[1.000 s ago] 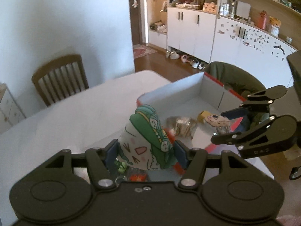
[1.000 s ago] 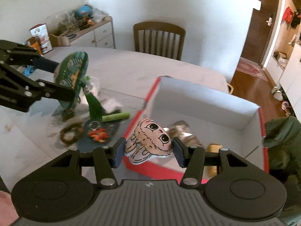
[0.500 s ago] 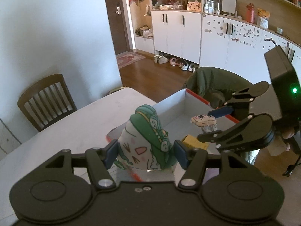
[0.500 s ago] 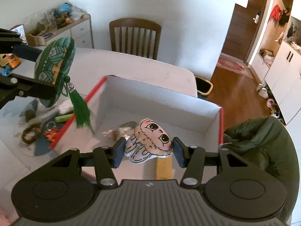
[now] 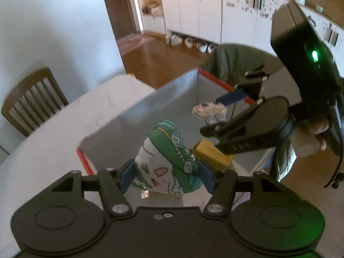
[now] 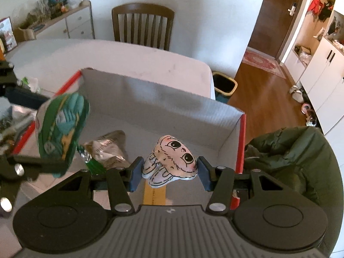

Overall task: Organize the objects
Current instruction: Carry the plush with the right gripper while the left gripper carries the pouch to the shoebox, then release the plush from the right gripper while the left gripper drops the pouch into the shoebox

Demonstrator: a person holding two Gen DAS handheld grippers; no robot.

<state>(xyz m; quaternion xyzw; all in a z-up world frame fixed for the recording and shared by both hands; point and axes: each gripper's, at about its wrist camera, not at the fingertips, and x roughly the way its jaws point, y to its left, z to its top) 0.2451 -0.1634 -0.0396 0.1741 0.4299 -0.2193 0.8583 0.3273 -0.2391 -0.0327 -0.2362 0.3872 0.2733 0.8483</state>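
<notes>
Above the box point(image 6: 163, 105), left gripper point(image 5: 166, 173) clamping green plush point(image 5: 165, 163), right gripper point(image 6: 169, 173) clamping pink plush point(image 6: 172, 161)

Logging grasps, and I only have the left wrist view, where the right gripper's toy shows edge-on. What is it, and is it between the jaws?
Observer: A pink plush with big drawn eyes, pinched between the jaws of the right gripper, over the box.
Reviewer: The green toy hides the box floor from me. Is there anything there besides the yellow carton?
Observer: Yes, a crinkled foil packet lies on the floor, left of the yellow carton.
Reviewer: Is the green toy over the box?
Observer: The green plush appears to hang over the box's left red edge, partly inside.
</notes>
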